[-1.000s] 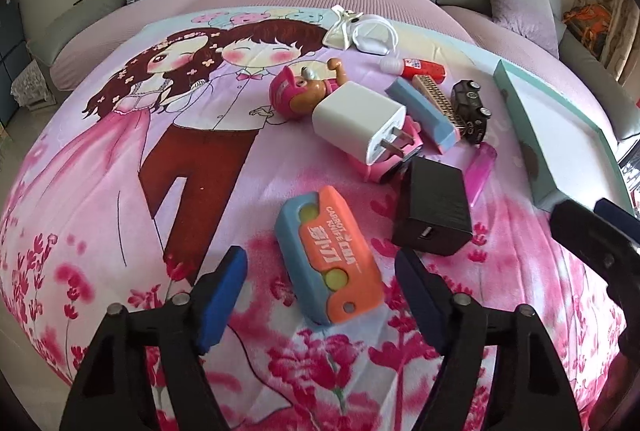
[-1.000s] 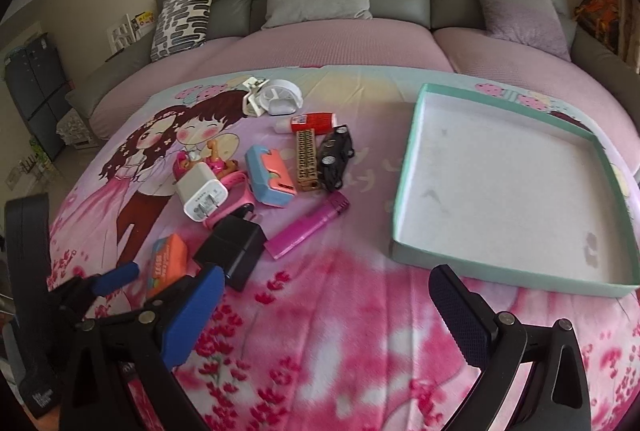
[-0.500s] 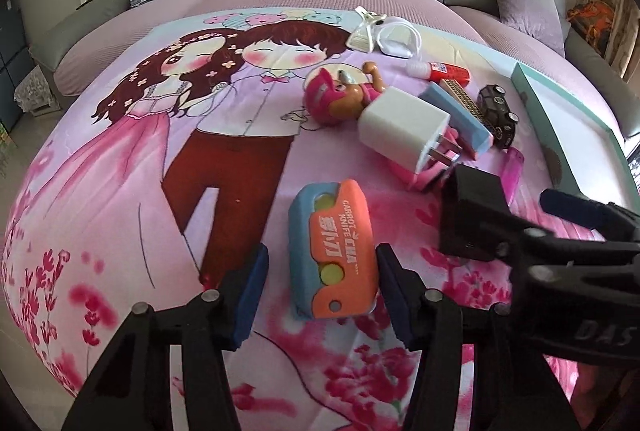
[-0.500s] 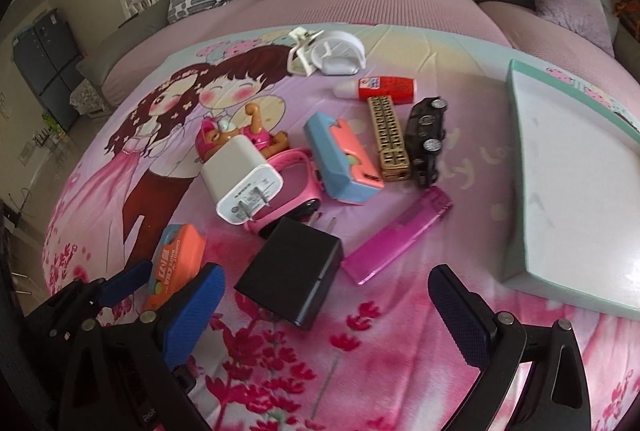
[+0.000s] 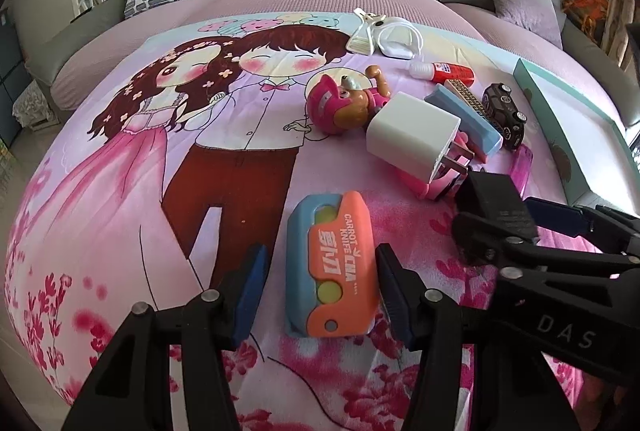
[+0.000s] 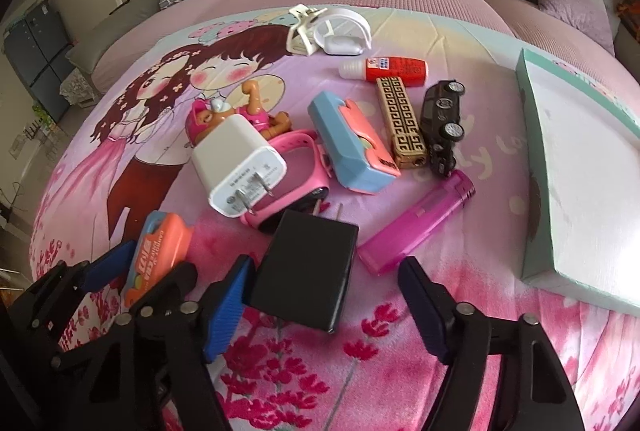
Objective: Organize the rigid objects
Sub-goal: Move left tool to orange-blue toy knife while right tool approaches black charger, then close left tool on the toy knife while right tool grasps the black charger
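Moved: both grippers dropped closer to the bed (image 5: 120, 215); right fingers have just been closing, black charger between them.
Left gripper (image 5: 320, 295): fingers apart, straddling orange-blue carrot knife (image 5: 334, 265), small gaps either side, not clamped.
Right gripper (image 6: 324, 305): fingers apart around black charger (image 6: 306, 273); left pad touching or nearly so, right pad clear.
White charger (image 6: 238, 171): on pink watch (image 6: 300, 167), behind black charger.
Pink lighter (image 6: 418, 223): right of black charger.
Teal tray (image 6: 536, 191): far right.
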